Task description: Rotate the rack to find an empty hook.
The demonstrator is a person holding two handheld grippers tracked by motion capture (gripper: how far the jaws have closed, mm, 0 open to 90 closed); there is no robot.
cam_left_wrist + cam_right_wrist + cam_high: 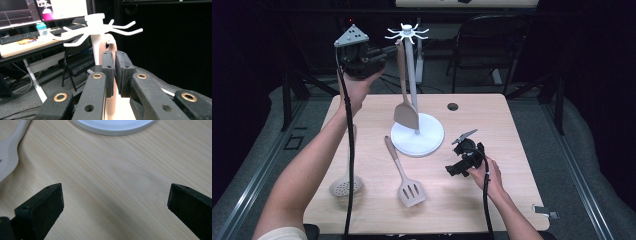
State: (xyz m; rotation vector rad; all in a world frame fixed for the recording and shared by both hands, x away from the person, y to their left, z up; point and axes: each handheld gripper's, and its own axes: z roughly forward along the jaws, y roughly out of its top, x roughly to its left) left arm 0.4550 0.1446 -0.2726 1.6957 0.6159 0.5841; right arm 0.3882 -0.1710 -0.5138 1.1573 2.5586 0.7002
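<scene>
Left gripper point(114, 72) clamped on turner point(405, 107) handle at rack point(413, 35) hook. Right gripper point(113, 207) released, wide over table point(112, 177) near slotted spatula point(404, 175).

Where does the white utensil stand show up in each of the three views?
High view: white stand at table centre, its hooks beside the left gripper.
Left gripper view: hook crown just above the fingers.
Right gripper view: the base's edge along the top.
Shared landmark: the stand's round base.
</scene>
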